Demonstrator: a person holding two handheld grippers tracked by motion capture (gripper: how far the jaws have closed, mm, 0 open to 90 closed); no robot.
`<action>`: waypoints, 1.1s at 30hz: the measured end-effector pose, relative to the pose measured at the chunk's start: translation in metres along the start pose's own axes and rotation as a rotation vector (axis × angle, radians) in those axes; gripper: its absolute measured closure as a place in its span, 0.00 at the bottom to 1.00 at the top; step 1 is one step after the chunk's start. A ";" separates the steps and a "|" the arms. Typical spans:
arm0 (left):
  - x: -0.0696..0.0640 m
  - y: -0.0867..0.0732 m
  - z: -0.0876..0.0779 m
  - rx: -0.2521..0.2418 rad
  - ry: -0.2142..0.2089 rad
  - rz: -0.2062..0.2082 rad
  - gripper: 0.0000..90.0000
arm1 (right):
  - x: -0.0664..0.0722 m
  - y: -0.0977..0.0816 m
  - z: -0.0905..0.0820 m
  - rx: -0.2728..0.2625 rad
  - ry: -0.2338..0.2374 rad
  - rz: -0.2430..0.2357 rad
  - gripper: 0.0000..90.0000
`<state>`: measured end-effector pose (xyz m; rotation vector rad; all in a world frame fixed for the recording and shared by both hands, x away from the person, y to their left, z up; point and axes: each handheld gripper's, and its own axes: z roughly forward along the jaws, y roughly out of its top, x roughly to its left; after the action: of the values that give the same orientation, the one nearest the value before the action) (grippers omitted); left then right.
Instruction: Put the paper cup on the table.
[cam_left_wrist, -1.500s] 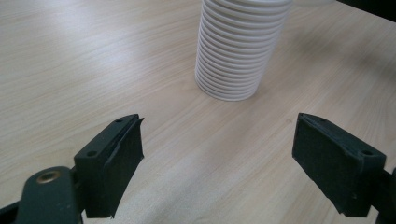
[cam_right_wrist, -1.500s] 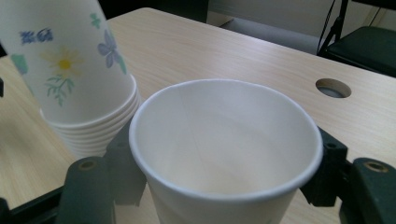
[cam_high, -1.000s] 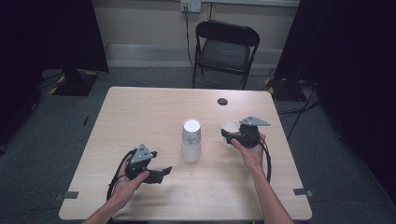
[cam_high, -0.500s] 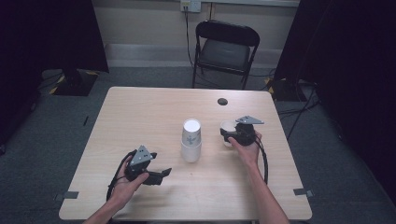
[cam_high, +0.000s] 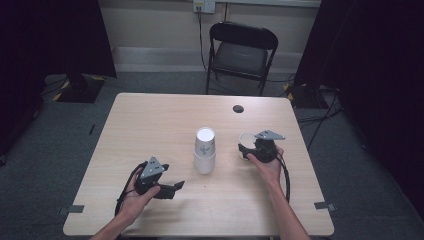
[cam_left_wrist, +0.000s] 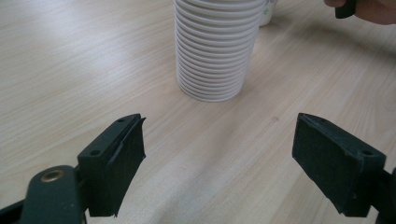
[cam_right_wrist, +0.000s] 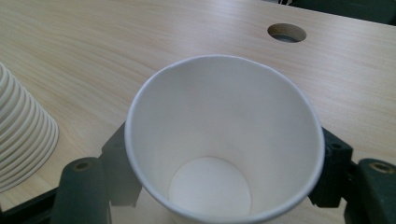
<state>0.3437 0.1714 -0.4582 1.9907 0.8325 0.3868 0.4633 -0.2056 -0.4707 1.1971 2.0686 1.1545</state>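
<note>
A tall stack of white paper cups (cam_high: 205, 150) stands upside down at the middle of the wooden table (cam_high: 150, 120). It rises just ahead of my left gripper (cam_left_wrist: 217, 163) in the left gripper view. That gripper (cam_high: 172, 190) rests open near the front left, with nothing between its jaws. To the right of the stack, my right gripper (cam_high: 246, 148) holds a single white paper cup (cam_right_wrist: 219, 140) upright, mouth up. The black jaws sit against both sides of the cup and have just been opening, with the cup still between them. The stack's edge (cam_right_wrist: 18, 135) shows to the left of the held cup.
A round cable hole (cam_high: 238, 108) sits in the tabletop at the back right, beyond the held cup. A black folding chair (cam_high: 242, 50) stands behind the table. Cables trail from both grippers over the near edge.
The right hand with its cup has shifted very slightly. The left hand and the stack stay where they were.
</note>
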 end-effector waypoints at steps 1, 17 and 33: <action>0.001 0.000 0.000 0.000 0.004 0.003 0.18 | 0.000 0.000 0.000 0.002 0.000 -0.005 0.31; 0.001 0.000 0.001 0.008 0.008 -0.007 0.19 | 0.000 -0.003 0.001 0.031 0.054 0.025 0.17; 0.003 0.000 -0.002 -0.002 0.022 -0.020 0.19 | -0.005 -0.011 -0.015 0.093 0.073 0.028 0.17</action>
<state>0.3442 0.1747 -0.4576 1.9784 0.8649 0.3981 0.4504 -0.2191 -0.4720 1.2477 2.1881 1.1408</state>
